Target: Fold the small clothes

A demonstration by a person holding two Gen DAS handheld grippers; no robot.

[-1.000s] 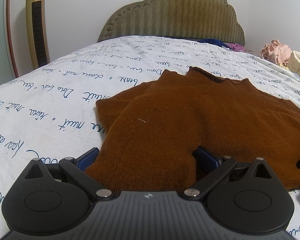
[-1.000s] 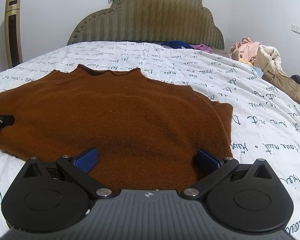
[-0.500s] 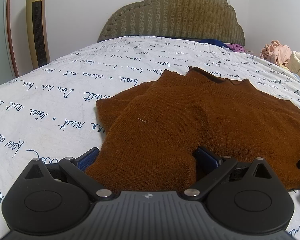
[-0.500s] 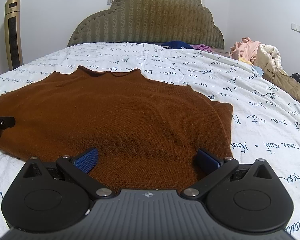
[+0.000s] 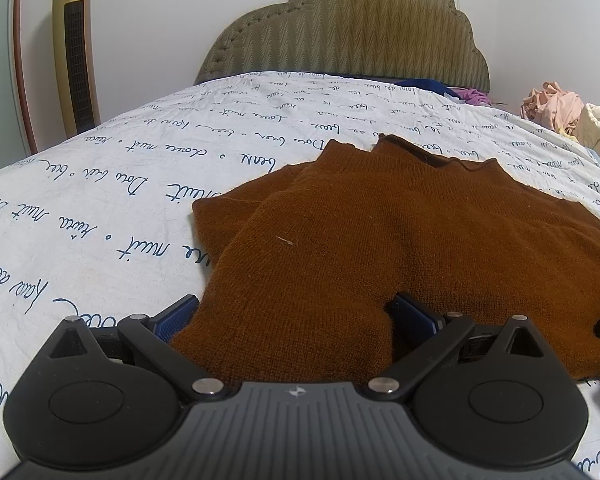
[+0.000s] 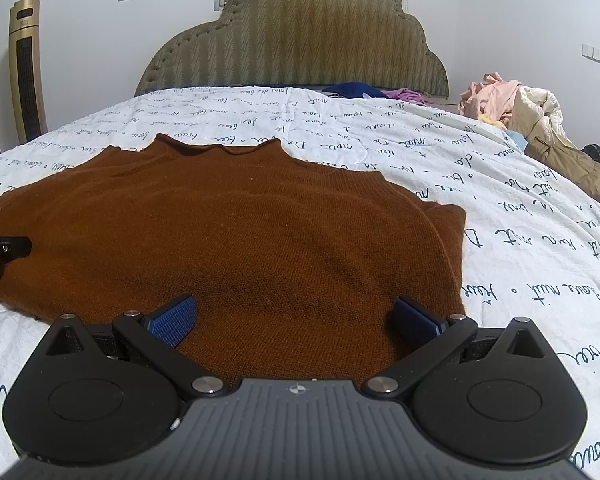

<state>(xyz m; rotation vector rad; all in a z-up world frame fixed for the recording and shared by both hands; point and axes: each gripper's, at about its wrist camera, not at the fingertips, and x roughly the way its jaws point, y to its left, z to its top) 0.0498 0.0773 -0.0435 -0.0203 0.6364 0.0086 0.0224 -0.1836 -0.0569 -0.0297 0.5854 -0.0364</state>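
A brown knit sweater [image 5: 400, 240] lies flat on the bed, collar toward the headboard, sleeves folded in. It also shows in the right wrist view [image 6: 240, 240]. My left gripper [image 5: 296, 316] is open, its blue pads either side of the sweater's near left hem corner. My right gripper [image 6: 296, 316] is open over the near right part of the hem. The left gripper's tip [image 6: 4, 248] shows at the left edge of the right wrist view.
The bed has a white sheet [image 5: 120, 184] with blue script and a padded olive headboard [image 6: 292, 40]. A pile of clothes [image 6: 520, 108] lies at the far right. Blue and purple garments [image 6: 364, 90] lie by the headboard. A gold tower fan [image 5: 74, 48] stands left.
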